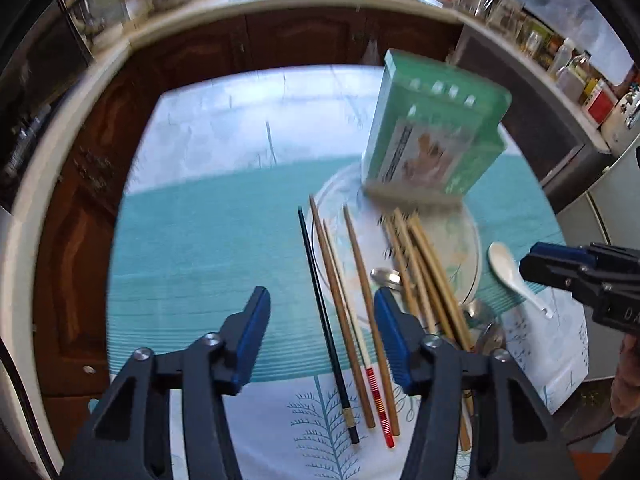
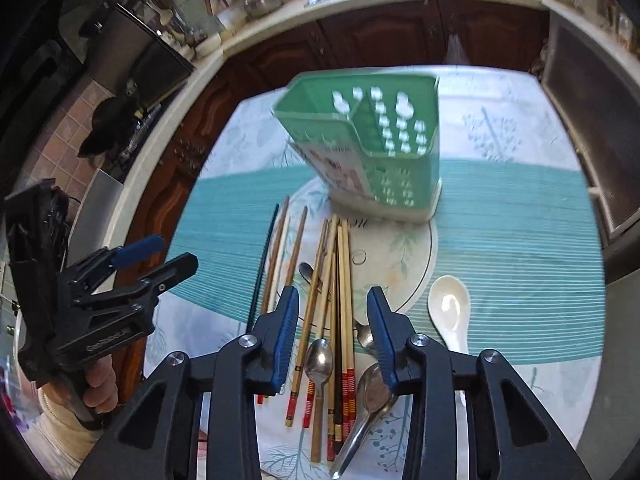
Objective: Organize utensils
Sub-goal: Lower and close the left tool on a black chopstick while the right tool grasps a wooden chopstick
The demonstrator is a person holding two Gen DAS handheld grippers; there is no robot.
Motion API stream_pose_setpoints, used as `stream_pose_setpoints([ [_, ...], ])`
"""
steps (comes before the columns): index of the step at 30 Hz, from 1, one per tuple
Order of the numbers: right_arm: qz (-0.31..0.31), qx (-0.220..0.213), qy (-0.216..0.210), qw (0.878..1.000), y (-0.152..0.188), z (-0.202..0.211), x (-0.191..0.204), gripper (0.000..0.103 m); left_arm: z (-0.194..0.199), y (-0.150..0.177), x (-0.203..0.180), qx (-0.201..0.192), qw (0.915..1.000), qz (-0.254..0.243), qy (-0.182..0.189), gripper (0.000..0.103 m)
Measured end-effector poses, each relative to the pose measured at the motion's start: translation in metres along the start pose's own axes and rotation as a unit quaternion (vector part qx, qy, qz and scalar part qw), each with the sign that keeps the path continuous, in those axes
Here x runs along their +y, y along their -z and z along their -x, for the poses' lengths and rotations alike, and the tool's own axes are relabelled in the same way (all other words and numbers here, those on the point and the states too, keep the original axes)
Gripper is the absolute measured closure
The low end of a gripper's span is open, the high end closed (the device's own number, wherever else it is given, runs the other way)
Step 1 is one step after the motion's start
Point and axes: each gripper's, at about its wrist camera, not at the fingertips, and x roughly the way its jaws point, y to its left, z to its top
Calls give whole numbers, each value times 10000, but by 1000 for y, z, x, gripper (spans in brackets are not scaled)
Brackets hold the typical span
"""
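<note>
A green perforated utensil holder stands on the far part of a glass plate. Several wooden chopsticks and one black chopstick lie fanned across the plate and tablecloth. Metal spoons lie among them. A white ceramic spoon lies to the right. My left gripper is open above the chopsticks. My right gripper is open over the chopstick bundle. Both hold nothing.
The table carries a teal and white cloth. Dark wooden cabinets and a cluttered counter run behind it. A shelf with bottles stands at the far right. The other gripper shows at each view's side.
</note>
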Motion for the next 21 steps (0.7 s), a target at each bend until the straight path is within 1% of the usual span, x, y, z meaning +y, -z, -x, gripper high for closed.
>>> stream_pose_setpoints([
  [2, -18, 185, -85, 9998, -4, -26, -6, 70, -23, 2, 10, 288, 9994, 125, 161, 57],
  [4, -78, 358, -199, 9991, -8, -47, -12, 71, -41, 3, 17, 523, 9980, 231, 275, 68],
  [6, -140, 531, -347, 9979, -13, -70, -18, 71, -56, 4, 23, 709, 9961, 328, 403, 71],
  [12, -187, 772, -577, 9952, -21, -117, -25, 72, -75, 3, 26, 890, 9941, 348, 511, 71],
  [13, -200, 797, -591, 9949, -22, -120, -25, 73, -77, 2, 25, 912, 9939, 331, 524, 71],
  [16, -252, 870, -611, 9940, -25, -138, -30, 80, -84, -1, 20, 1038, 9934, 264, 411, 72],
  [17, -268, 886, -614, 9938, -25, -144, -32, 81, -88, -1, 19, 1099, 9929, 240, 385, 74],
  [18, -273, 894, -619, 9937, -26, -149, -33, 81, -89, -4, 16, 1155, 9924, 223, 358, 79],
  [19, -276, 902, -636, 9935, -24, -147, -32, 82, -93, -5, 15, 1221, 9918, 200, 332, 82],
  [20, -283, 915, -657, 9932, -25, -151, -33, 83, -94, -5, 14, 1227, 9918, 161, 309, 82],
  [21, -263, 920, -545, 9939, -25, -154, -32, 83, -94, -7, 12, 1238, 9918, 107, 299, 83],
])
